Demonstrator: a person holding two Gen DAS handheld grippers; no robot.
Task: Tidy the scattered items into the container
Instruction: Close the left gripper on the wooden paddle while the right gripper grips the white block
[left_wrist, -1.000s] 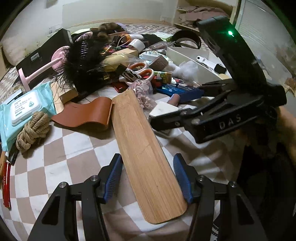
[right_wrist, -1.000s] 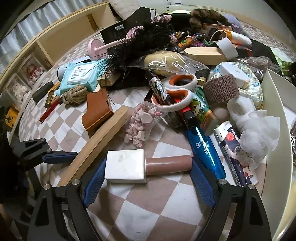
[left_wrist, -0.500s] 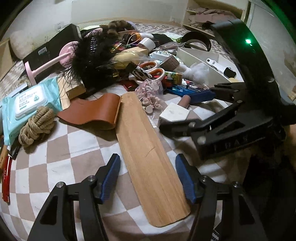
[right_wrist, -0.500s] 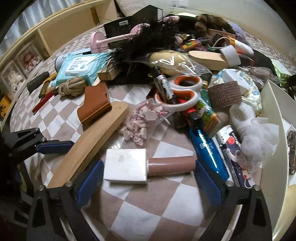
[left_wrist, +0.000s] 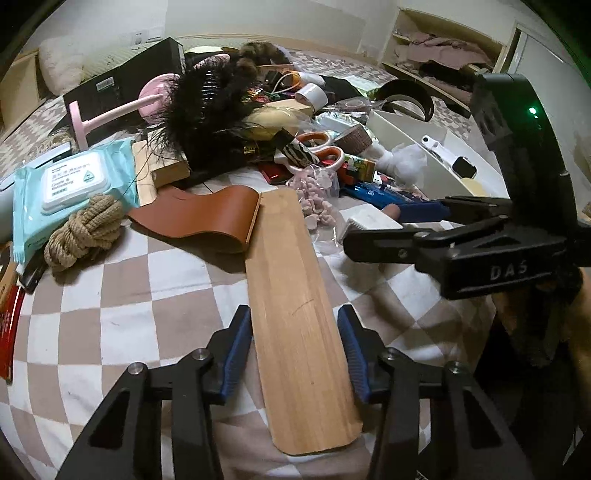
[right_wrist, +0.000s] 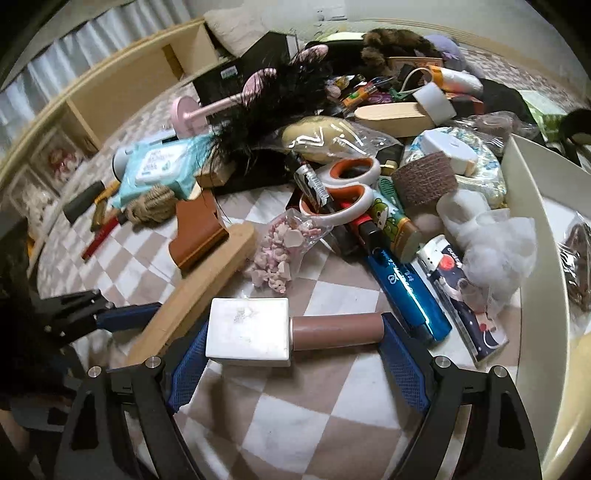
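While most clutter sits outside the container (right_wrist: 532, 229), left claw (left_wrist: 295, 354) is closing around the wooden board (left_wrist: 291, 295); right claw (right_wrist: 295, 354) gapes around the white-headed roller (right_wrist: 280, 330).

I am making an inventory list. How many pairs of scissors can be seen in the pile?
1. The scissors, with orange-and-white handles, lie in the middle of the pile, beside the bag of pink pieces. The pile is dense, so another pair may be hidden underneath.
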